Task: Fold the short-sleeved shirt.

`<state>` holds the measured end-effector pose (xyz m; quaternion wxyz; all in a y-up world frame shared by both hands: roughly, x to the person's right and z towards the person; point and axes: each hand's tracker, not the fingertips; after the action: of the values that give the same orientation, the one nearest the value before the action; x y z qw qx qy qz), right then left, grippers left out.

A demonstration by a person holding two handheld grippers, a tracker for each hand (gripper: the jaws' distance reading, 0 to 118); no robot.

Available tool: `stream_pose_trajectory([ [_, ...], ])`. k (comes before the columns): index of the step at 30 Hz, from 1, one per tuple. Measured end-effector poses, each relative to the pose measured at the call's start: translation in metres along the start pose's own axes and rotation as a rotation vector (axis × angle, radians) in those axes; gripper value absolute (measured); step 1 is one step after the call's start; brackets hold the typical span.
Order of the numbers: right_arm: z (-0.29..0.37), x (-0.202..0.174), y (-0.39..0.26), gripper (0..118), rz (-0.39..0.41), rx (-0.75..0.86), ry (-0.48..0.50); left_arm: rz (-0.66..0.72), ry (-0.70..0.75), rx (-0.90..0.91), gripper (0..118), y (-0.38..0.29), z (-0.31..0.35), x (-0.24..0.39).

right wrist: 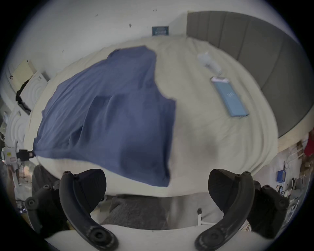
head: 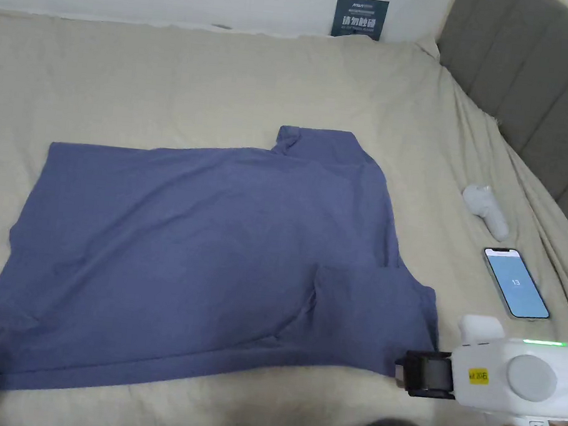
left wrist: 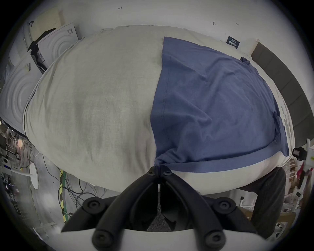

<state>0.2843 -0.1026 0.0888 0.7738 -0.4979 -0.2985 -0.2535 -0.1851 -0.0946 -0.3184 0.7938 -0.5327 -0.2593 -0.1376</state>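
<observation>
Blue short-sleeved shirt (head: pixel 210 247) spread flat on the beige bed sheet (head: pixel 164 73), filling the middle and lower left of the head view; long axis running left to right across the frame, hem toward the left, collar and sleeves toward the right. One sleeve folded in over the body at lower right.

Left gripper (left wrist: pixel 159 169), seen in its own view at bottom centre: jaws pressed together, pinching the bunched near hem corner of the shirt, cloth fanning away up and to the right.

Right gripper (right wrist: pixel 157 186), in its own view: jaws spread wide, nothing between them, shirt's sleeve-end corner lying just above and between the jaws, slightly left. In the head view, at lower right, just beside the shirt's near right corner, apparently not touching.

Likely next: close on that corner, nearer to the right hand. Phone (head: pixel 516 283) and a white object (head: pixel 486 210) well clear to the right.
</observation>
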Motion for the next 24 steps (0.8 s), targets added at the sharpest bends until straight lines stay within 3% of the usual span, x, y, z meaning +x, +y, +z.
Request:
stream_pose_trajectory([
  [1, -0.007, 0.001, 0.003, 114, 0.009, 0.006, -0.019, -0.003, 0.003, -0.001, 0, -0.001, -0.001, 0.000],
  [2, -0.013, -0.007, -0.005, 101, 0.050, -0.015, -0.052, 0.001, 0.004, 0.000, 0, -0.001, -0.002, -0.001],
  [3, -0.016, -0.008, -0.004, 60, 0.078, -0.026, -0.065, 0.006, 0.004, -0.002, 0, 0.001, -0.002, -0.003],
  [4, -0.016, -0.007, -0.003, 47, 0.092, -0.024, -0.071, 0.011, 0.001, -0.002, 0, 0.001, -0.001, -0.004],
  [5, -0.014, -0.006, -0.001, 44, 0.096, -0.008, -0.086, 0.015, 0.000, -0.001, 0, 0.000, -0.001, -0.004],
  [6, -0.009, -0.007, -0.006, 17, 0.096, 0.001, -0.065, 0.013, -0.004, -0.001, 0, 0.001, -0.001, -0.005],
  [7, -0.005, -0.006, -0.006, 2, 0.102, -0.004, -0.054, 0.013, -0.002, -0.002, 0, 0.002, -0.001, -0.006],
  [18, 0.029, -0.007, -0.006, 2, 0.082, 0.111, -0.045, 0.017, -0.010, 0.035, 0, 0.011, 0.018, -0.011],
  [24, 0.046, -0.019, 0.031, 2, 0.097, 0.165, -0.049, -0.024, -0.016, 0.088, 0, 0.044, 0.035, -0.005],
])
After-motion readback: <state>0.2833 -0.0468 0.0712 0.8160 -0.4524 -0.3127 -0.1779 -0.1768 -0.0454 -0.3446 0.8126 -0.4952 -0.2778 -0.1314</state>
